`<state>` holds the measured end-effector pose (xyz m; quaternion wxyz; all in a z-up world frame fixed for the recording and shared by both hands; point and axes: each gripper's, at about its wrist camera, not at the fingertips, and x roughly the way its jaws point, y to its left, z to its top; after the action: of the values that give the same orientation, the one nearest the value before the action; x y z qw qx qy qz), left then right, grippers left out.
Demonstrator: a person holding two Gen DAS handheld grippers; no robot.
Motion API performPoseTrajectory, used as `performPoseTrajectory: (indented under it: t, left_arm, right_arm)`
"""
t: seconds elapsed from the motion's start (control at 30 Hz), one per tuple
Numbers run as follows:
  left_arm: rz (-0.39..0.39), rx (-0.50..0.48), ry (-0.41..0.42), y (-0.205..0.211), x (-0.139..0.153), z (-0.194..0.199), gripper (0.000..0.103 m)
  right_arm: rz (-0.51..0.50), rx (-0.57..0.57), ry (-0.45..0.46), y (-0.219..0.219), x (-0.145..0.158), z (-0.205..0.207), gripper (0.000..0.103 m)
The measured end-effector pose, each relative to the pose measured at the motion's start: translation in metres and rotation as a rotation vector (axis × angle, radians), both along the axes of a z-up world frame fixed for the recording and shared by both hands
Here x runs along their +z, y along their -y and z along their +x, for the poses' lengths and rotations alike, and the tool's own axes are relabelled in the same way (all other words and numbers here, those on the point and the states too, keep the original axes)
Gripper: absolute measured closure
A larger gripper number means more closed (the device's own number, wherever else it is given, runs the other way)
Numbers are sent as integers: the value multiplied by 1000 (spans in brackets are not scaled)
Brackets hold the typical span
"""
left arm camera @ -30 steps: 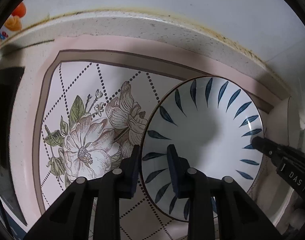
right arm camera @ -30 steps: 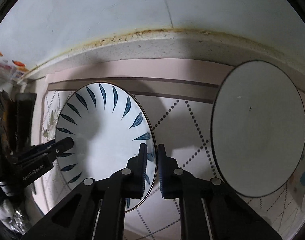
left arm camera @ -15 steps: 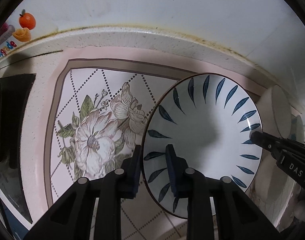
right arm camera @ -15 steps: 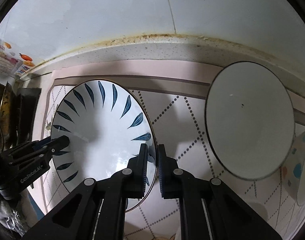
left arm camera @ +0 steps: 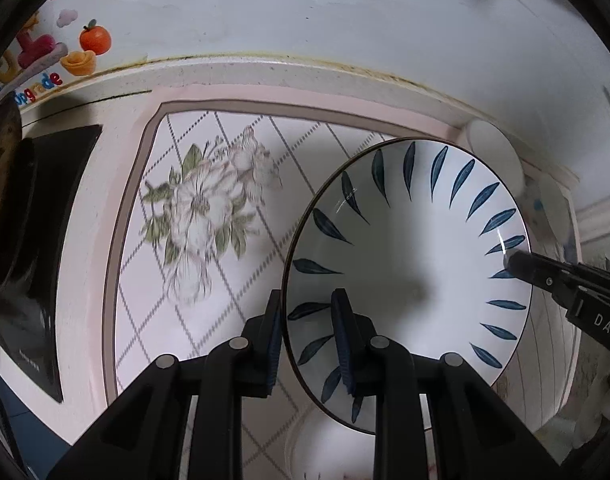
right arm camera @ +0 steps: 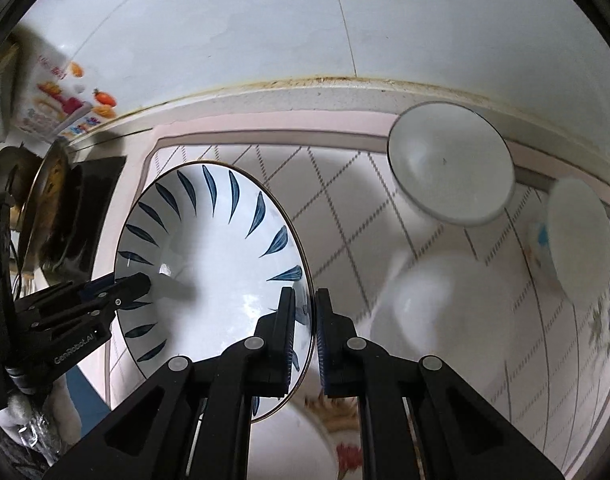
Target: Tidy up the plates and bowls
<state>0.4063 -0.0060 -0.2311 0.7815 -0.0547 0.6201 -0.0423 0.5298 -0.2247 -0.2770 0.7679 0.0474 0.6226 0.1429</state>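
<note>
A white plate with blue leaf marks point(left arm camera: 417, 248) is held in the air above the floral mat by both grippers. My left gripper point(left arm camera: 307, 308) is shut on its left rim. My right gripper point(right arm camera: 305, 304) is shut on its right rim point(right arm camera: 301, 280). In the left wrist view the right gripper's fingers point(left arm camera: 545, 276) show at the plate's far edge. In the right wrist view the left gripper's fingers point(right arm camera: 121, 292) show at the plate's other edge. A plain white bowl point(right arm camera: 449, 168) and a white bowl with blue marks point(right arm camera: 573, 236) sit on the mat at the right.
The pink floral mat point(left arm camera: 209, 216) covers the counter against a white wall. A black stove top point(left arm camera: 45, 208) with a pan lies at the left. Another white dish point(right arm camera: 433, 308) lies below the plate, and a dish with a red pattern point(right arm camera: 337, 448) sits at the bottom edge.
Both grippers have lifted the blue-leaf plate higher off the mat. The bowls and mat look smaller and farther, and more dishes have come into view below.
</note>
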Motion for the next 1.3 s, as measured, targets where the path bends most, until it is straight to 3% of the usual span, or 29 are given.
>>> performPoseTrajectory:
  t: [0.27,0.6,1.03,1.3]
  left_arm:
    - [5,-45,13,8,3,-46,82]
    - [10,-79,-26,22,-19,-90,82]
    - [44,-89,-77,34,-49,-102,82]
    - [55,-89,-87,36,-52,-100,82]
  right_arm:
    - [2,-12,6,8,15,-76,92]
    - [-11,-38,-50,14,-12,-145,92]
    - [-26,-55,-116,24,-54,-168,92]
    - [-32,-43,-138,24,-62,-167,92]
